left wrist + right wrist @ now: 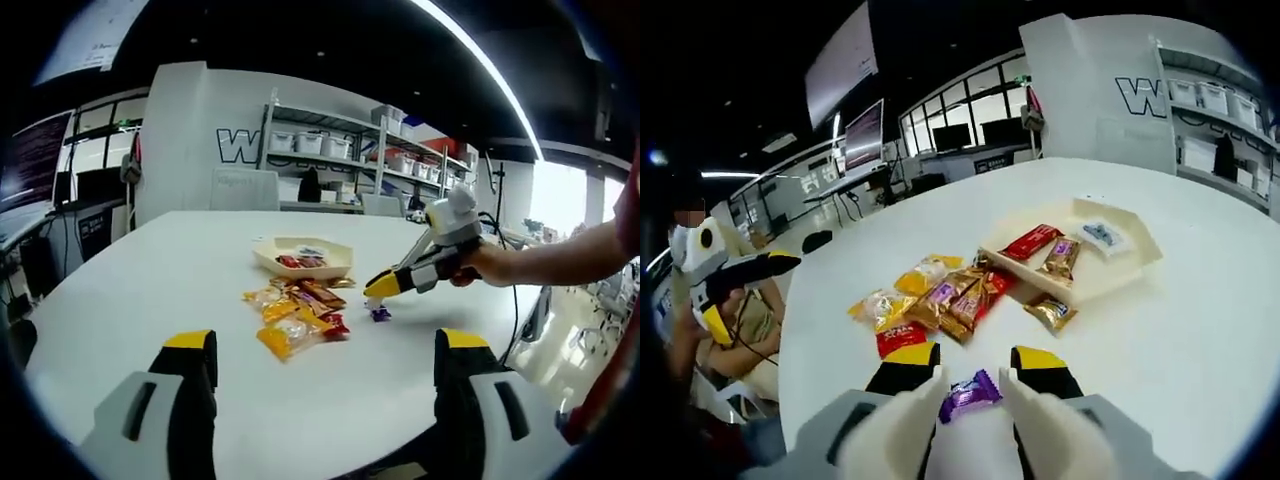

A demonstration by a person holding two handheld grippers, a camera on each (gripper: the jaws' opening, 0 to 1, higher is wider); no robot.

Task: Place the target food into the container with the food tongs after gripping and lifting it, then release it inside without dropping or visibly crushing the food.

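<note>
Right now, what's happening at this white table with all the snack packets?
A person holds a two-jaw gripper in each hand over a white table. The right gripper is low over the table with a small purple candy between its open jaws, not yet lifted. Just beyond lies a pile of snack packets, and past that a shallow cream tray that already holds a few packets. The left gripper hangs back, open and empty.
</note>
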